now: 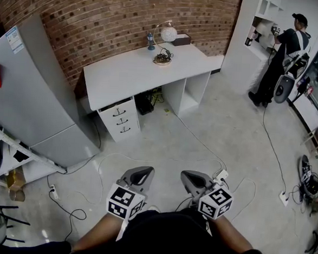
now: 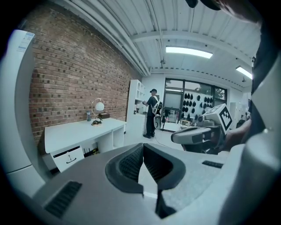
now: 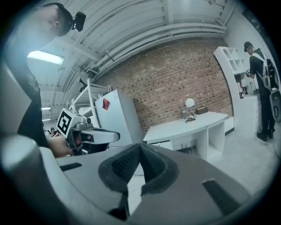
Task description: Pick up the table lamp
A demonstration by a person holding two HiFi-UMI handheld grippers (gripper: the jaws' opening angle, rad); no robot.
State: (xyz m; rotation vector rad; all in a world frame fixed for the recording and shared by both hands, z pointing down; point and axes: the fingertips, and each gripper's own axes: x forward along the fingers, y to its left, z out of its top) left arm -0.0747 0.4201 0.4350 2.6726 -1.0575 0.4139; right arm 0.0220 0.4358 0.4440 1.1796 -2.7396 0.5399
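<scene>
White globe-shade table lamp (image 1: 166,36) upright on white desk (image 1: 124,75), far ahead.
Closed and empty: left gripper (image 1: 143,172), right gripper (image 1: 190,178); neither seemingly nearer.

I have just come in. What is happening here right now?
A person stands on the floor, away from the white desk, holding a tool in each hand. The left tool and the right tool are both shut and empty. The table lamp stands on the desk near the brick wall, not yet touched. A second person stands at the white shelves.
</scene>
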